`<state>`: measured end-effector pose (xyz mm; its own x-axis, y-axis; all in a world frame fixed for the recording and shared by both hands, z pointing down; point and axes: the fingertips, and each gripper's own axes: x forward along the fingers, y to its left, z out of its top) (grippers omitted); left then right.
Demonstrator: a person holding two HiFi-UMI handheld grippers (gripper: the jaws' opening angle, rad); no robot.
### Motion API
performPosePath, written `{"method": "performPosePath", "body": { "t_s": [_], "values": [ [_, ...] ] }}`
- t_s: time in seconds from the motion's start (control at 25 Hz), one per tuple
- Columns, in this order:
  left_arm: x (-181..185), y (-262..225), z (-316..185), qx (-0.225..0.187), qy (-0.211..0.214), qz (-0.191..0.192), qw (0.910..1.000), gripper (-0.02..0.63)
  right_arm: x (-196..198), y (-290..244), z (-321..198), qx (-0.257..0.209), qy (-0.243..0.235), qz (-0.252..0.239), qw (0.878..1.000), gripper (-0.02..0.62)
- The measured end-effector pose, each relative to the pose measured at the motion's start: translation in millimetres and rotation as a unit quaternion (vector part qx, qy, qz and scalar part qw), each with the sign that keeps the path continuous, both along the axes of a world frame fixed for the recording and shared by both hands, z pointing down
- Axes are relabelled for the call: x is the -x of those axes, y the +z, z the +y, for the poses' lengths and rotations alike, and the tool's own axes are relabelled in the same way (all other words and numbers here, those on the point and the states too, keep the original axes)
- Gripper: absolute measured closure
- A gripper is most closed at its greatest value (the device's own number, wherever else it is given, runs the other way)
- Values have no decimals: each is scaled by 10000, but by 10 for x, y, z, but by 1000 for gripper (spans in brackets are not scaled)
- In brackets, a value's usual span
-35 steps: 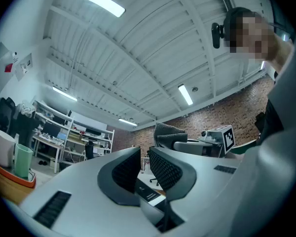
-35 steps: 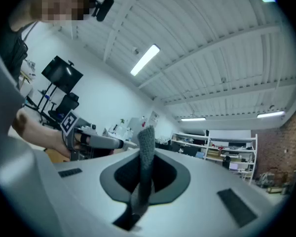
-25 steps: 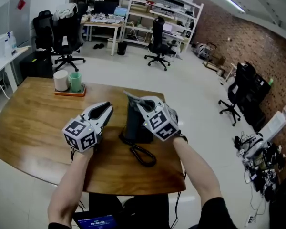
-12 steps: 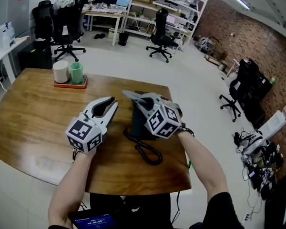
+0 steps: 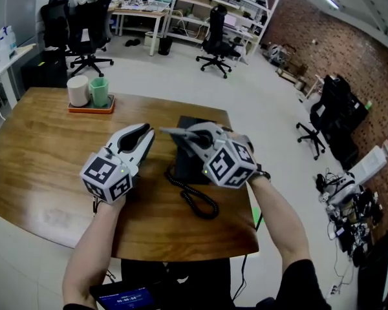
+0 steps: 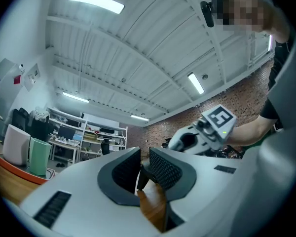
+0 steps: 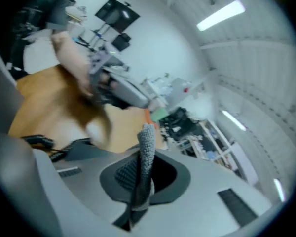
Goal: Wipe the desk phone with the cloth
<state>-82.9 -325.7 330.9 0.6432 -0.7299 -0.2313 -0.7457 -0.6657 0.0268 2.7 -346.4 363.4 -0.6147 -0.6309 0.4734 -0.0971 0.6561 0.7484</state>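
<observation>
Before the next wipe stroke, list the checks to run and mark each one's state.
1. Cloth clamped in the right gripper: ok.
2. Cloth touching the desk phone: cannot tell, the gripper hides the contact.
3. Left gripper empty, jaws slightly apart, beside the phone: ok.
4. Coiled cord out of the stroke path: not ok, it loops on the table right by the phone and could snag.
5. Tray with cups away from both grippers: ok.

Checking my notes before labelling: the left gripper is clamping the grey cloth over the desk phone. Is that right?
Not quite. It is the right gripper that is clamping the grey cloth over the desk phone, as the right gripper view shows. The left gripper holds nothing between its jaws.
</observation>
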Motion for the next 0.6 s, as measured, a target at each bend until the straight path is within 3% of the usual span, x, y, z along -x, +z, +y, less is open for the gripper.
{"method": "performPosePath", "body": {
  "t_s": [0.08,0.2,0.36,0.6],
  "values": [
    [-5,11,6,-14,0,-27,10000,565,-67,-205,-492,-258,807,-618,9945,570],
    [-34,31,20,-43,-7,-176,9998,565,-111,-86,-811,-111,1184,-581,9912,569],
    [-57,22,34,-65,11,-245,9997,565,-99,47,-606,-58,889,-353,9954,571],
    [-56,26,17,-74,18,-276,9996,565,5,407,326,265,-282,338,9987,571]
  ]
}}
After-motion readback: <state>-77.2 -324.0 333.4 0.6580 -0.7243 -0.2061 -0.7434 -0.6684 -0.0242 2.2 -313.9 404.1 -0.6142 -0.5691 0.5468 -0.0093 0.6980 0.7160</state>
